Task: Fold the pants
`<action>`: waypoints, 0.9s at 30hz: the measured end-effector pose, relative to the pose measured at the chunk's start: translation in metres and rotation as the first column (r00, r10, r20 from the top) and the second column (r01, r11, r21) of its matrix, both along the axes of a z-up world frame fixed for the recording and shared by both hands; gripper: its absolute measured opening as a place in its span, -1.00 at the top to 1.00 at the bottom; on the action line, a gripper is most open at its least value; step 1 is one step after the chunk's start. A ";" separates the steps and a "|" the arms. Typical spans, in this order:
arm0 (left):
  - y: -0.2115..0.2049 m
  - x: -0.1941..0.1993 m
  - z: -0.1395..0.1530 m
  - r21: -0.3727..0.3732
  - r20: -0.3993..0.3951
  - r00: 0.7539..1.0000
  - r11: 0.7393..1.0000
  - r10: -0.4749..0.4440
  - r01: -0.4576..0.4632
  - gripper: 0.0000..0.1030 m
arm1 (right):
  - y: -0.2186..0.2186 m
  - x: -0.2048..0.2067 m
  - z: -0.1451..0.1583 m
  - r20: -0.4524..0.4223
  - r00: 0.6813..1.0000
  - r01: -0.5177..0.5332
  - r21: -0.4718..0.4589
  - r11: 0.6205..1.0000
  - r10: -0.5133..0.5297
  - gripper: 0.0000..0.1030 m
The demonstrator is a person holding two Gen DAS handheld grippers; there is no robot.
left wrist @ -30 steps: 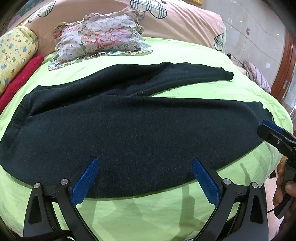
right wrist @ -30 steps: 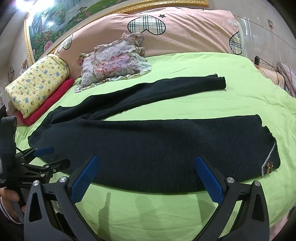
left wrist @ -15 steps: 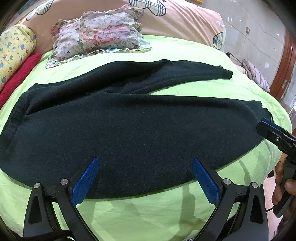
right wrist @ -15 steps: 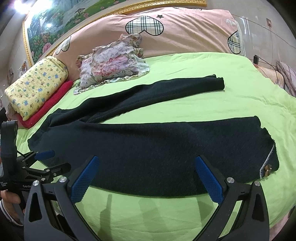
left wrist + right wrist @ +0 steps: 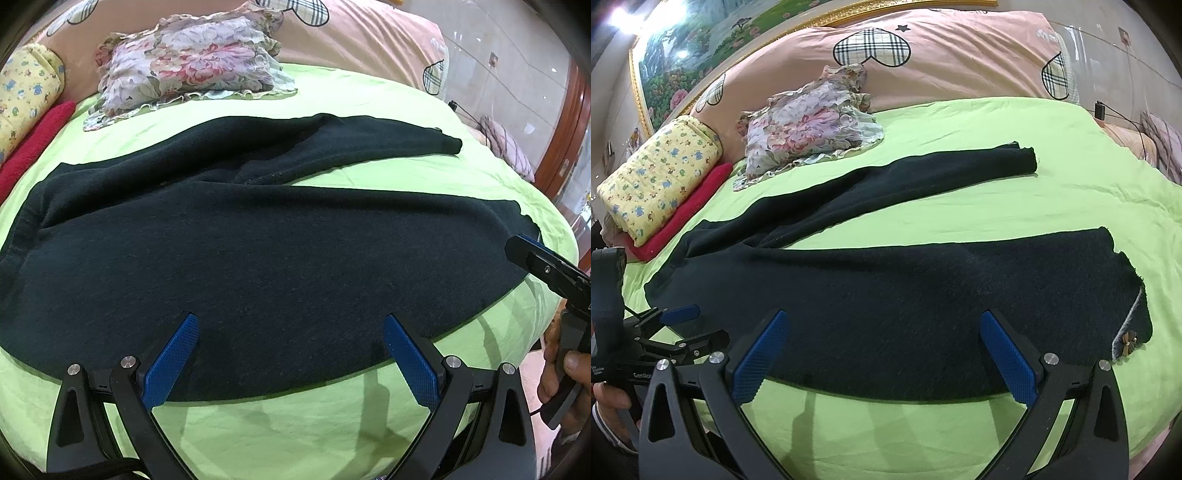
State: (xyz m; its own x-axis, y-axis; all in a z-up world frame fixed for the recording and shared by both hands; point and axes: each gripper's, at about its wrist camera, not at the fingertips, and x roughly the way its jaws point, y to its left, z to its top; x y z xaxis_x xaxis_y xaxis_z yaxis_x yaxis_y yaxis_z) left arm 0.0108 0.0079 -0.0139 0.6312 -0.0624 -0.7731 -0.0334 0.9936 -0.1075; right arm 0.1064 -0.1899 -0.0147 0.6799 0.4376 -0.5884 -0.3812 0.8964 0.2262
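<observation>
Left wrist view, pants: the dark pants [image 5: 258, 258] lie spread flat on the green bed sheet [image 5: 295, 424], waist to the left, legs running right and parted in a V, which gives both claws an open near edge to grasp.
Left wrist view, left claw: the left claw [image 5: 291, 354] hangs over the near hem of the thigh area with its blue pads spread wide, empty, apparently lined up to bite that edge.
Left wrist view, right claw: the right claw [image 5: 532, 258] comes in from the right near the cuff of the near leg; a hand [image 5: 561, 376] grips its handle.
Left wrist view, surroundings: a floral cushion [image 5: 192, 70], a red blanket [image 5: 33, 144] and a yellow bundle [image 5: 26, 85] sit well beyond the pants, out of the fold path.
Right wrist view, pants: the near leg ends at a cuff with a small flower ornament [image 5: 1128, 338]; the far leg [image 5: 942, 177] lies apart across bare sheet.
Right wrist view, right claw: its pads [image 5: 1008, 358] stand wide apart over the near leg's edge, holding nothing.
Right wrist view, left claw: seen at the left by the waist, spread wide.
Right wrist view, obstacles: a pink pillow [image 5: 942, 55] at the headboard; nothing lies on the pants themselves.
</observation>
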 end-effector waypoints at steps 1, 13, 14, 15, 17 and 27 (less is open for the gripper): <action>0.000 0.001 0.000 -0.001 -0.001 1.000 1.000 -0.002 0.002 -0.95 | 0.000 0.000 0.000 -0.001 1.000 -0.001 0.000 1.000 0.001 -1.00; 0.000 0.015 0.015 -0.030 0.003 1.000 0.999 -0.015 0.015 -0.95 | -0.005 0.015 0.008 0.006 1.000 0.005 0.009 1.000 -0.005 -1.00; 0.001 0.018 0.016 -0.033 0.003 1.000 0.999 -0.014 0.014 -0.95 | -0.007 0.019 0.010 0.005 1.000 0.006 0.018 1.000 -0.006 -1.00; 0.002 0.021 0.018 -0.034 0.003 1.000 0.999 -0.012 0.012 -0.95 | -0.009 0.023 0.011 0.001 1.000 0.008 0.023 1.000 -0.008 -1.00; 0.003 0.026 0.020 -0.032 0.007 1.000 0.999 -0.011 0.012 -0.95 | -0.014 0.033 0.015 -0.006 1.000 0.023 0.038 0.999 -0.023 -1.00; 0.003 0.079 0.035 -0.030 0.002 0.999 0.998 -0.047 0.047 -0.95 | -0.040 0.099 0.043 -0.033 0.997 0.067 0.076 0.995 -0.064 -1.00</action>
